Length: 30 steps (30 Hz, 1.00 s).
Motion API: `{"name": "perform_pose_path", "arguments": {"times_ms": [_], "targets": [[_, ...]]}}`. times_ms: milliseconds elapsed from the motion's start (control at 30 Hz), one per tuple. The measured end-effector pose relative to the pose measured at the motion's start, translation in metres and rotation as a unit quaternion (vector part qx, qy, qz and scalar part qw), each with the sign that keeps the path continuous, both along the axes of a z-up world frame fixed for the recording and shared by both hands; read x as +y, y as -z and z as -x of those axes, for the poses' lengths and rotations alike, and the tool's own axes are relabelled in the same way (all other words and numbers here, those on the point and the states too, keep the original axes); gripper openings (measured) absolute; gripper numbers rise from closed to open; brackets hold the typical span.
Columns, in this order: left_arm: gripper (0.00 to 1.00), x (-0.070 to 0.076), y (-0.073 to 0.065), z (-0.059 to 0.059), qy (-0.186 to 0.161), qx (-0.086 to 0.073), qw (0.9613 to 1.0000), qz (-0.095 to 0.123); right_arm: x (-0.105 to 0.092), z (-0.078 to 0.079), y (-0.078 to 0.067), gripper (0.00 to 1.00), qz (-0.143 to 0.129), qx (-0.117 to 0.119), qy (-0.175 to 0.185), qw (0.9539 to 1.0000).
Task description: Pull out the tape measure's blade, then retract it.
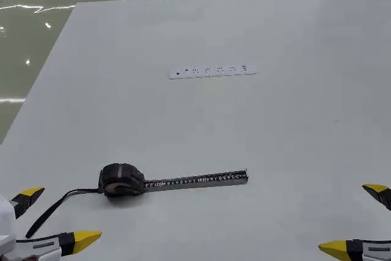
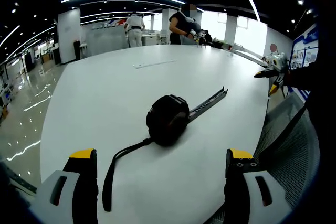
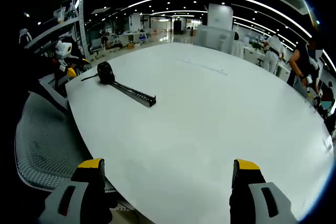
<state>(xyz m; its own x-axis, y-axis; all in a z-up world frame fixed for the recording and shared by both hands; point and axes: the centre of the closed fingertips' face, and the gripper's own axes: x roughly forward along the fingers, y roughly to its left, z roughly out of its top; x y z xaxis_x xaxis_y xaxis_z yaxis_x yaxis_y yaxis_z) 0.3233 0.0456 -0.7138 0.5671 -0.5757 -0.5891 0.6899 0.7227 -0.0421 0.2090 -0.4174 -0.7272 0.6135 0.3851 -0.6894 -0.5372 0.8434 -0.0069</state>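
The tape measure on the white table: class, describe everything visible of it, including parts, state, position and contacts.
The tape measure has a rounded black case, seemingly rubbery plastic, resting on the white table. Its blade is partly pulled out, straight along the tabletop, dark with pale markings and an end hook. A black strap trails from the opposite side. Only the table touches it; the open left gripper and right gripper are both apart from it.

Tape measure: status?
Left gripper open, right gripper open, neither touching. Tape measure lying on table, blade out. Power strip far back, no obstruction.
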Motion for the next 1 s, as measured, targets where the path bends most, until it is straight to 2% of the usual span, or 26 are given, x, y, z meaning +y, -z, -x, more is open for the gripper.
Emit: {"name": "perform_pose_path", "arguments": {"times_ms": [433,633,733,800,1000], "targets": [[0.99,-0.008,-0.007,-0.008,-0.001,-0.006,1.0,0.002,-0.003,-0.001,-0.003,0.99,-0.001,0.002,0.003,1.0],[0.99,-0.009,-0.006,-0.009,-0.004,-0.002,1.0,0.001,-0.004,-0.003,-0.003,0.99,0.004,0.0,-0.001,1.0],[0.99,-0.007,-0.004,-0.011,-0.011,-0.001,0.9999,-0.007,-0.004,-0.003,-0.001,0.99,0.011,0.004,-0.002,0.9999],[0.99,-0.008,-0.002,-0.01,-0.014,0.004,0.9999,-0.002,-0.004,-0.003,-0.001,0.99,0.01,0.005,0.0,0.9999],[0.99,-0.013,-0.003,-0.01,-0.012,0.007,0.9999,0.003,-0.003,-0.004,-0.003,0.99,0.018,-0.004,-0.013,0.9997]]}}
